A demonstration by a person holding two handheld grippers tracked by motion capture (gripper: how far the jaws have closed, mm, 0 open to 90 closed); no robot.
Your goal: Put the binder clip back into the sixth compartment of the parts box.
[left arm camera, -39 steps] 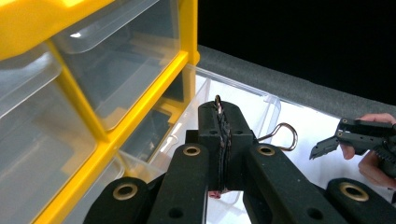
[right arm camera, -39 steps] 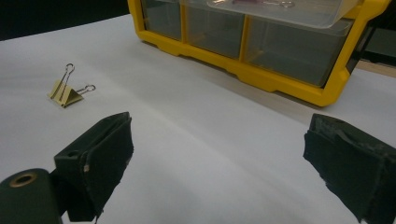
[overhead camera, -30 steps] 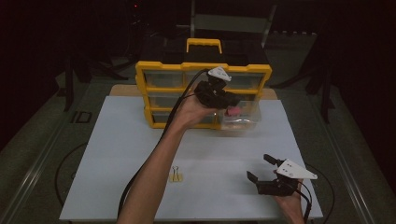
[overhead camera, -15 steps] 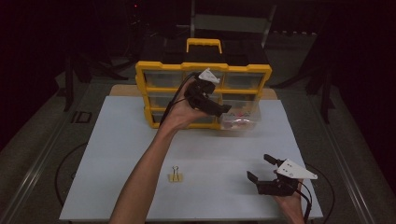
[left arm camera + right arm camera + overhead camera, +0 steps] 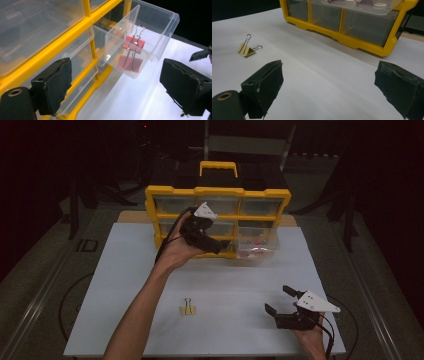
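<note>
A yellow organizer [image 5: 217,195] with clear drawers stands at the back of the white mat. Its lower right drawer [image 5: 257,247] is pulled out and holds red binder clips [image 5: 131,53]. My left gripper [image 5: 222,247] hovers just left of that drawer, open, with nothing between its jaws. A small yellow binder clip [image 5: 188,307] lies on the mat near the front. My right gripper [image 5: 278,299] rests open at the front right, well right of the yellow clip [image 5: 247,48]. In the left gripper view the drawer [image 5: 150,32] juts out ahead of the left gripper [image 5: 120,87].
The white mat [image 5: 125,270] covers most of the table, with bare room at left and in the middle. The organizer's black handle top [image 5: 218,167] rises behind. A cable [image 5: 75,295] loops off the mat's left edge.
My left gripper has drawn back to the left, away from the pulled-out drawer, which stays out. The right gripper and the yellow clip have not moved.
</note>
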